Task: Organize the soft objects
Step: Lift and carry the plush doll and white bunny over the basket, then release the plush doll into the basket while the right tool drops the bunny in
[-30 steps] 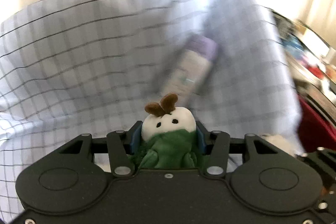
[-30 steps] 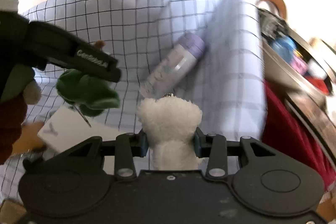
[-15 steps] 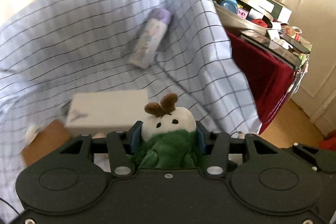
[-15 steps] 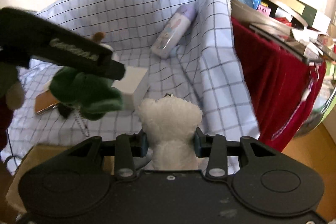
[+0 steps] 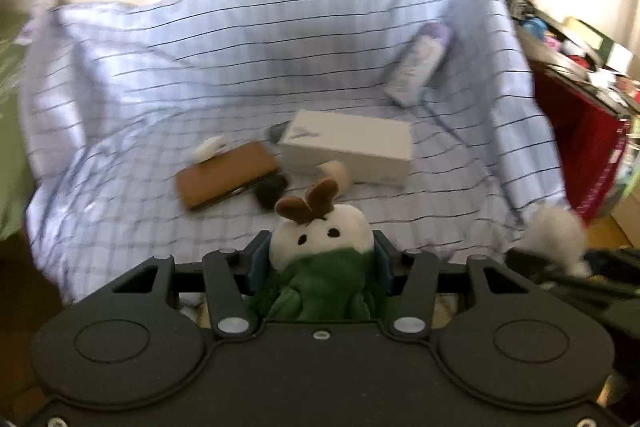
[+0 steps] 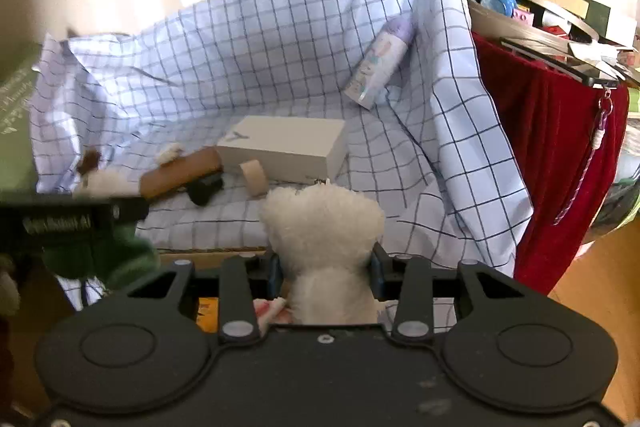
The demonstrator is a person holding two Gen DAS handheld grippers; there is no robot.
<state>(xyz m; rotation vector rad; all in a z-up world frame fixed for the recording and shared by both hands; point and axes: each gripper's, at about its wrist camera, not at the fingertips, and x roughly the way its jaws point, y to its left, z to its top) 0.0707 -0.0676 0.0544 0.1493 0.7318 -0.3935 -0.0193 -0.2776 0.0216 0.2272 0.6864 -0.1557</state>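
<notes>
The left gripper (image 5: 320, 259) is clamped on a small plush toy with a cream-white head, 2 black dot eyes, brown antler-shaped tufts and a green fleecy body (image 5: 320, 247); its blue pads press both sides of the head, and the toy sits above the near edge of the light-blue checked cloth (image 5: 240, 67). The right gripper (image 6: 325, 267) grips a fluffy white plush toy with a curly pile (image 6: 324, 227) by its narrower lower part, the wide lobed top bulging over the jaws. On the cloth lie a white rectangular box (image 6: 286, 147), a brown flat case (image 5: 226, 175), a beige tape roll (image 6: 254, 177) and a pale bottle with a lilac cap (image 6: 380, 61).
</notes>
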